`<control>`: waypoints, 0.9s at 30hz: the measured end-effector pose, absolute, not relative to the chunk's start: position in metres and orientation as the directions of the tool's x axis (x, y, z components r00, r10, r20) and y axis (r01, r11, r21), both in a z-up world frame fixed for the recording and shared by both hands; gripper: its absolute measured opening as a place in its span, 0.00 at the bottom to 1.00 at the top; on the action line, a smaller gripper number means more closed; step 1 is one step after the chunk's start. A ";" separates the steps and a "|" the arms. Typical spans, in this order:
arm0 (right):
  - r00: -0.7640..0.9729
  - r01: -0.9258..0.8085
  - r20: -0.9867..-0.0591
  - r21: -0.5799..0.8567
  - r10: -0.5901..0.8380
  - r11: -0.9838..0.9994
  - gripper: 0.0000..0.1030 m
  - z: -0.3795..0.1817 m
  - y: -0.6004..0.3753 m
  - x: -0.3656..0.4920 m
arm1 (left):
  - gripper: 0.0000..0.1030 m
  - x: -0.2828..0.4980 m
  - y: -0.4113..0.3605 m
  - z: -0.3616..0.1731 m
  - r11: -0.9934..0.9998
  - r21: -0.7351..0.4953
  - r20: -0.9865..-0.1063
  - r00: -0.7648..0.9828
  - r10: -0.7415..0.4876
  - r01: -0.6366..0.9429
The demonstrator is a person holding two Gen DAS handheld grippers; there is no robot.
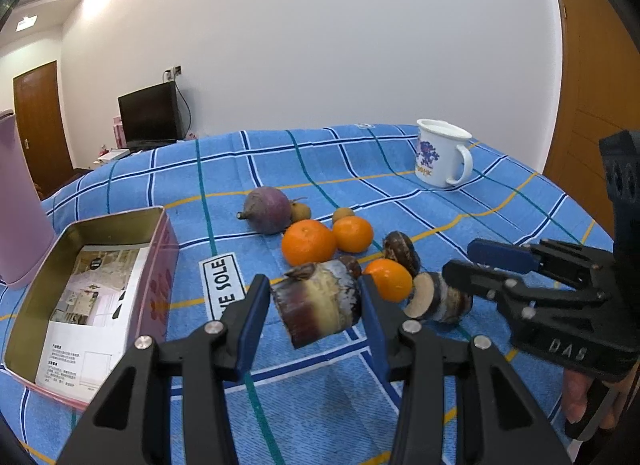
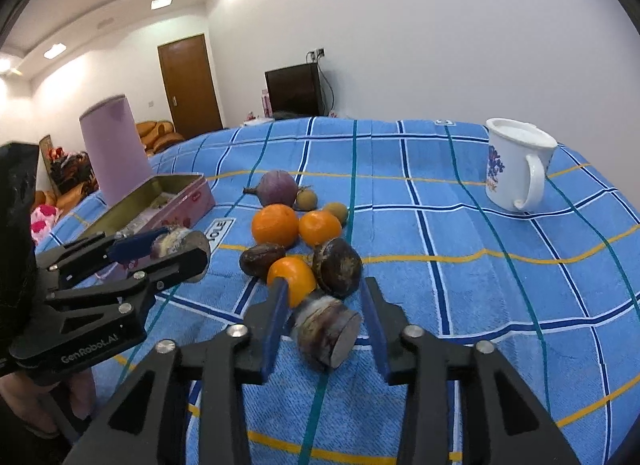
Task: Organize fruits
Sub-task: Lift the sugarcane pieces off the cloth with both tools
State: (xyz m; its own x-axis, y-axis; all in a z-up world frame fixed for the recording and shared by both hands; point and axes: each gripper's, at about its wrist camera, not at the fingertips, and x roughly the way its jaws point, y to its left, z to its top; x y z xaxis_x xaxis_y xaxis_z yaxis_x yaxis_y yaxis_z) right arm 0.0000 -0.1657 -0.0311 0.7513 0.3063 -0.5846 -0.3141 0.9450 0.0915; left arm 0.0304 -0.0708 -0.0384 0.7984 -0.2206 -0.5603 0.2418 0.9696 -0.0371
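My left gripper (image 1: 314, 299) is shut on a dark purple cane piece (image 1: 320, 301) and holds it above the cloth; it also shows in the right wrist view (image 2: 176, 243). My right gripper (image 2: 324, 321) is open around a second cane piece (image 2: 326, 331) lying on the cloth, also seen in the left wrist view (image 1: 440, 299). Several oranges (image 1: 308, 241) (image 2: 276, 223), a purple turnip-like root (image 1: 268, 209), small brown fruits (image 1: 342, 214) and dark chestnut-like pieces (image 2: 338, 267) lie clustered on the cloth. An open pink tin box (image 1: 160, 257) (image 2: 188, 201) stands at the left.
A white mug (image 1: 442, 153) (image 2: 516, 165) stands at the back right. A pink-purple cylinder (image 2: 114, 149) stands behind the tin. The blue checked cloth (image 2: 460, 285) covers the table. A paper leaflet (image 1: 92, 313) lies in the tin.
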 end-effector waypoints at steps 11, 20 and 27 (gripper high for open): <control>0.656 -0.300 -0.712 0.057 0.250 0.952 0.58 -0.050 -0.154 0.023 | 0.45 0.031 -0.071 -0.040 0.968 -0.042 -0.564 0.794 -0.227 0.247; 0.658 -0.349 -0.688 0.081 0.305 0.934 0.49 -0.047 -0.151 0.016 | 0.46 0.030 -0.069 -0.039 0.968 -0.050 -0.556 0.798 -0.231 0.246; 0.715 -0.360 -0.629 0.043 0.305 0.932 0.49 -0.037 -0.149 0.003 | 0.45 0.026 -0.069 -0.036 0.969 -0.048 -0.538 0.811 -0.230 0.244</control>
State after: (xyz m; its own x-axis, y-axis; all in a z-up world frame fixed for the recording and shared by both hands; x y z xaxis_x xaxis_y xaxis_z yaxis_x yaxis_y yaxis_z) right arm 0.0033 -0.1487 -0.0369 0.7149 0.3049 -0.6292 -0.3600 0.9320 0.0426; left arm 0.0261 -0.0689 -0.0355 0.8106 -0.2305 -0.5383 0.2438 0.9687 -0.0477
